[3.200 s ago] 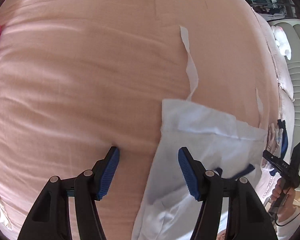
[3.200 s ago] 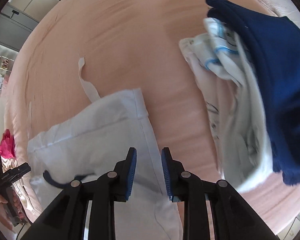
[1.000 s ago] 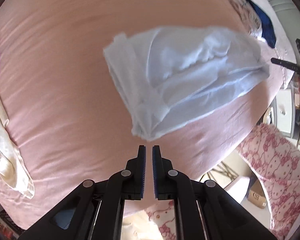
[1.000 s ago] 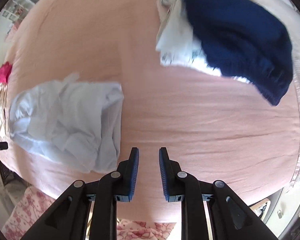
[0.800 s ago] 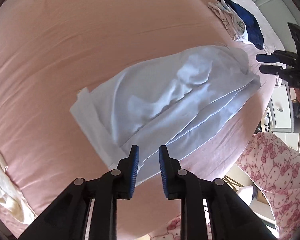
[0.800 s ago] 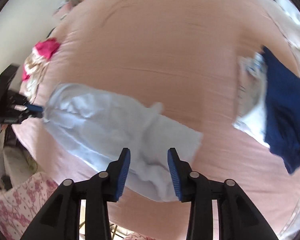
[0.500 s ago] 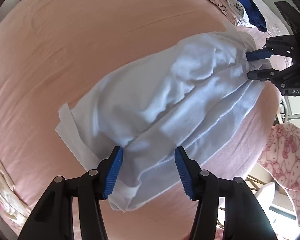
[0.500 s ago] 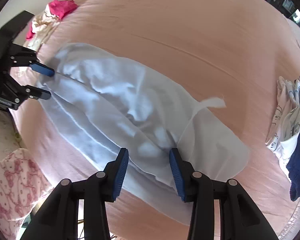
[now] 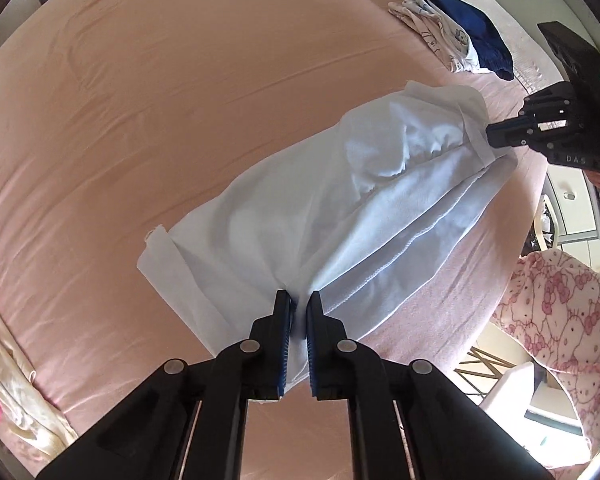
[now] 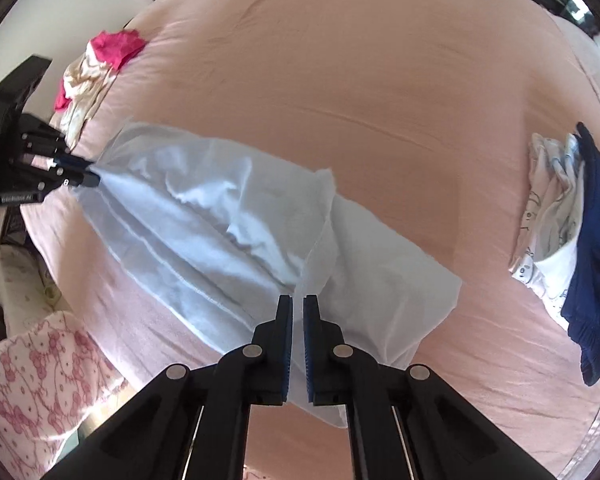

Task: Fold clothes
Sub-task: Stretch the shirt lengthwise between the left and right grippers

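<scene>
Your pale blue garment (image 9: 340, 208) lies stretched lengthwise on the pink bed (image 9: 180, 80), its long axis running from your left gripper (image 9: 299, 304) to your right gripper (image 10: 298, 308). Each gripper is pinched onto one end of the cloth. What kind of garment it is stays hard to tell. A navy and white pile (image 10: 572, 216) sits well apart.

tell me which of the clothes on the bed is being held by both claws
The pale blue garment, pinched at opposite ends by the left claw and right claw. The navy piece and pink piece lie untouched.
</scene>
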Motion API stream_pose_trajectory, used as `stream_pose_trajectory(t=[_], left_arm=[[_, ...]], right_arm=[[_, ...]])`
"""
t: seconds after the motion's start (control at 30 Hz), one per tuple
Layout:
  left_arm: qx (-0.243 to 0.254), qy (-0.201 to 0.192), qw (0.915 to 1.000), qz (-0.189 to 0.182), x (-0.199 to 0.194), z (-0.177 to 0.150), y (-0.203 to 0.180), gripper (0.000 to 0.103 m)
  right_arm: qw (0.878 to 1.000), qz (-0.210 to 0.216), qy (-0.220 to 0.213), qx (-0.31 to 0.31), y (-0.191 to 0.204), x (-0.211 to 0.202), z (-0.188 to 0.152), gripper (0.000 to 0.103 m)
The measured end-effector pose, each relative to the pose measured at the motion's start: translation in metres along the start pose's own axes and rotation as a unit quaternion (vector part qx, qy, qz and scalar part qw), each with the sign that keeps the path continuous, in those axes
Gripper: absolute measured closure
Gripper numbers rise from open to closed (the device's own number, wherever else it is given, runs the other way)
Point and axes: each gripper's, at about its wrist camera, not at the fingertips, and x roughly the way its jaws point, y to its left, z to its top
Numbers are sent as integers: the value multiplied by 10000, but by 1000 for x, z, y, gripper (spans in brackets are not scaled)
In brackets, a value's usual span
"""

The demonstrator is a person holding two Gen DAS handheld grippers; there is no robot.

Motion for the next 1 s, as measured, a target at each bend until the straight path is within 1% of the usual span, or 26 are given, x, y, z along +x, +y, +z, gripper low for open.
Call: stream_pose_trajectory(t=[0.03, 0.07, 0.13, 0.17, 0.2, 0.27, 0.3, 0.33, 0.37, 0.4, 0.47, 0.53, 0.57, 0.63, 0.67, 0.7, 0.73, 0.77, 0.8, 0.9, 0.97, 1.0], left_arm=[[-117, -40, 9999, -83, -3, 1, 5, 97], [-271, -118, 9994, -187, -8, 3, 9, 97], [-575, -272, 9972, -390, -18, 8, 18, 97], [-667, -317, 9963, -434, -19, 8, 20, 97], [-759, -363, 9953, -479, -20, 9, 23, 97], [-935, -450, 9930, -563, -22, 9, 28, 97], [-935, -454, 9930, -554, -13, 11, 20, 97], [-933, -450, 9930, -568, -15, 11, 21, 97], [-931, -447, 9930, -582, -17, 11, 22, 97], [-921, -459, 9929, -599, -21, 9, 25, 97], [-872, -459, 9933, -606, -28, 7, 31, 97], [-847, -406, 9931, -703, -24, 5, 30, 97], [-859, -361, 9927, -769, -14, 7, 24, 97], [-804, -333, 9936, -722, -11, 5, 21, 97], [-780, -335, 9942, -668, -8, 5, 18, 97], [-755, -336, 9947, -613, -6, 5, 16, 97], [-730, -337, 9952, -559, -3, 5, 13, 97], [-705, -339, 9957, -505, -1, 5, 10, 96], [-681, -340, 9961, -451, 2, 6, 7, 96], [-606, -344, 9972, -288, 9, 6, -2, 94], [-556, -347, 9977, -179, 14, 6, -8, 88], [-531, -348, 9979, -124, 17, 7, -10, 87]], right_arm=[[10000, 39, 7, -50, 6, 0, 1, 99], [9999, 75, 4, -95, 12, 0, 3, 96], [9996, 193, -149, -165, 25, 3, 11, 79], [9991, 281, -240, -206, 33, 4, 17, 66], [9984, 366, -356, -227, 40, 5, 25, 59], [9967, 533, -564, -217, 56, 11, 42, 52], [9960, 607, -629, -197, 64, 16, 48, 48], [9956, 625, -666, -208, 72, 22, 53, 48], [9958, 554, -688, -259, 79, 29, 56, 48], [9959, 381, -736, -353, 86, 35, 56, 48], [9937, -394, -918, -505, 98, 45, 49, 48], [9944, -739, -727, -209, 80, 52, 43, 66], [9957, -684, -617, 77, 70, 52, 38, 75], [9949, -689, -592, 447, 53, 43, 27, 78], [9940, -764, -570, 531, 46, 39, 22, 78], [9933, -853, -506, 591, 40, 35, 17, 82], [9931, -828, -474, 686, 33, 32, 14, 85], [9927, -803, -442, 782, 26, 29, 10, 94], [9924, -780, -419, 855, 20, 26, 7, 98], [9935, -751, -495, 691, 18, 17, 6, 100], [9936, -759, -559, 625, 16, 13, 7, 100], [9931, -722, -608, 699, 12, 10, 8, 100]])
